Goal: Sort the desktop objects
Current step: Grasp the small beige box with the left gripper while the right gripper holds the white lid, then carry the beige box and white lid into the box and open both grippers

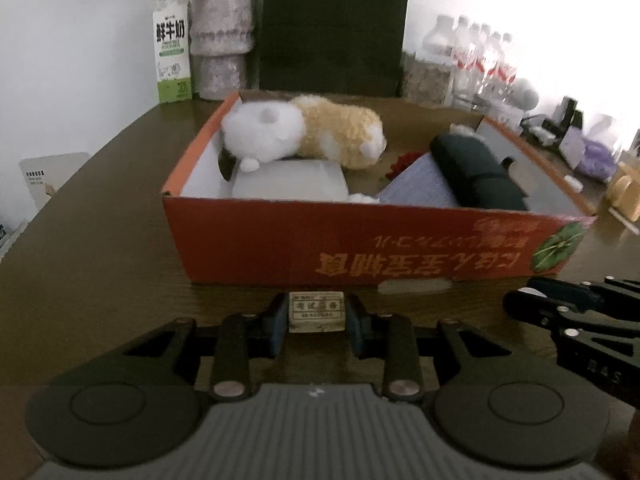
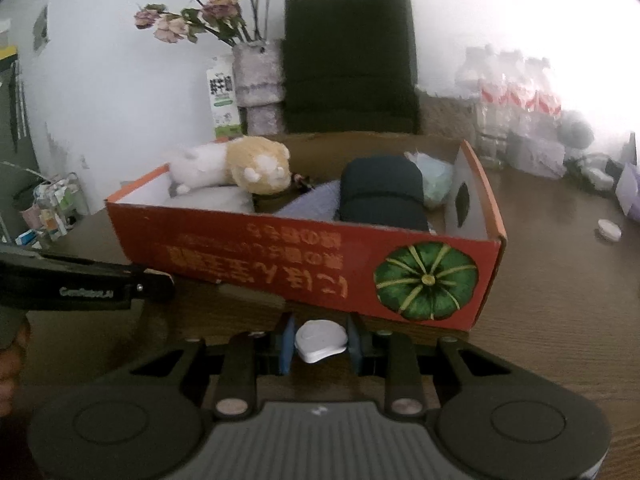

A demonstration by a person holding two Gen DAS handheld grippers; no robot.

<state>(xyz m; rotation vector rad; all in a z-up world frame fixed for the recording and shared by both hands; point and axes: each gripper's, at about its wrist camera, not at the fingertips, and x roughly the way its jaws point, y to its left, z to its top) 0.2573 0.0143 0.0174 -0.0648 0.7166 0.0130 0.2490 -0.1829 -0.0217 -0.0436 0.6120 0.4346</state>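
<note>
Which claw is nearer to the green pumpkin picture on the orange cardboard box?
Right. The right claw sits just below the pumpkin picture; the left claw is further along the orange cardboard box.

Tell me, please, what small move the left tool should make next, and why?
Probably lift and carry it forward over the orange box's near wall. The left tool is already closed on the small labelled eraser, just short of that wall, and the box already holds the plush toy.
</note>
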